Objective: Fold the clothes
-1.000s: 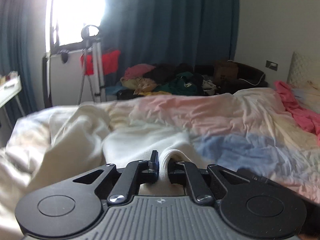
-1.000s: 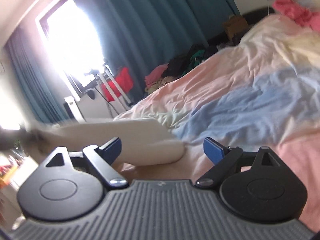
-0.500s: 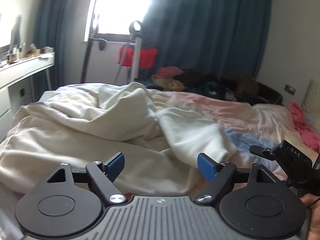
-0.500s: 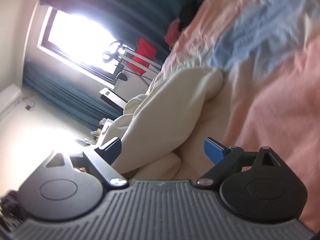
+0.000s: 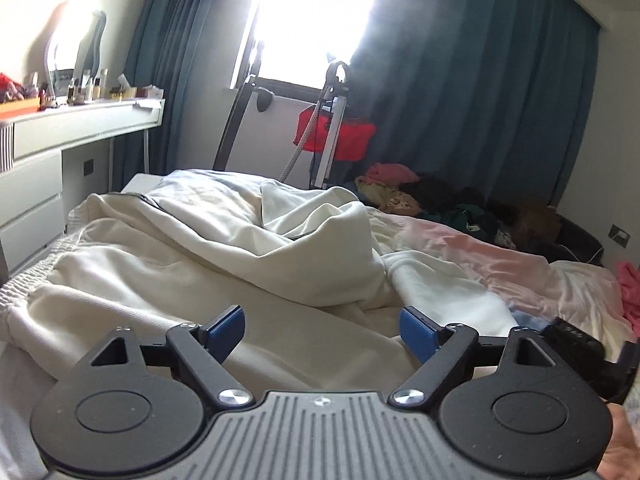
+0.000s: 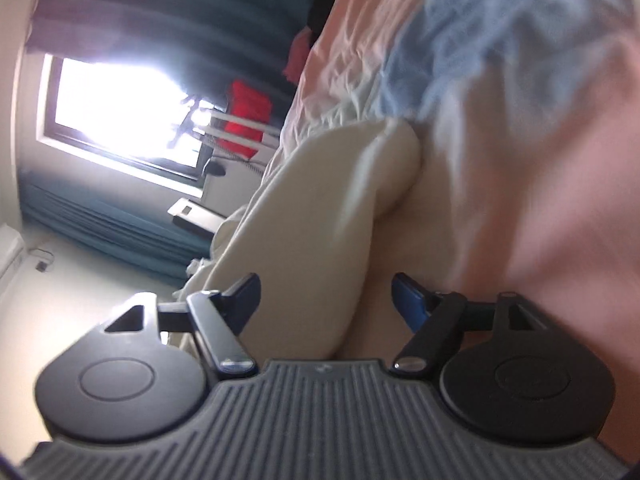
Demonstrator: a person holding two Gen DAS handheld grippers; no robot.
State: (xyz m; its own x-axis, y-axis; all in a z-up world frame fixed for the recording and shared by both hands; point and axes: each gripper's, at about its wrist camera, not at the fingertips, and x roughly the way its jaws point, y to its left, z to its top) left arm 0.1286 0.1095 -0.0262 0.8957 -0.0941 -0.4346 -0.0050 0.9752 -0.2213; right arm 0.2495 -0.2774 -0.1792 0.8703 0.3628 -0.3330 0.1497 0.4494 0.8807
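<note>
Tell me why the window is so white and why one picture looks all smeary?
Left wrist view: the window is blown out by daylight, washing haze over the curtains, while the cream garment stays sharp. Right wrist view: tilted sideways and motion-blurred, smearing the quilt; its window glares too.

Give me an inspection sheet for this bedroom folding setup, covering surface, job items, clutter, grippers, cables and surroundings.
Surface: bed with a rumpled pink, blue and white duvet.
Job's things: cream garment crumpled on the bed, ribbed hem at the left, not folded flat.
Clutter: clothes pile beyond the bed; pink cloth at the right edge; bottles on the desk.
Grippers: left gripper open, low over the garment, holding nothing; right gripper open, rolled sideways, image blurred.
Cables: one thin cable near the wall socket.
Surroundings: bright window, teal curtains, stand with a red cloth.
</note>
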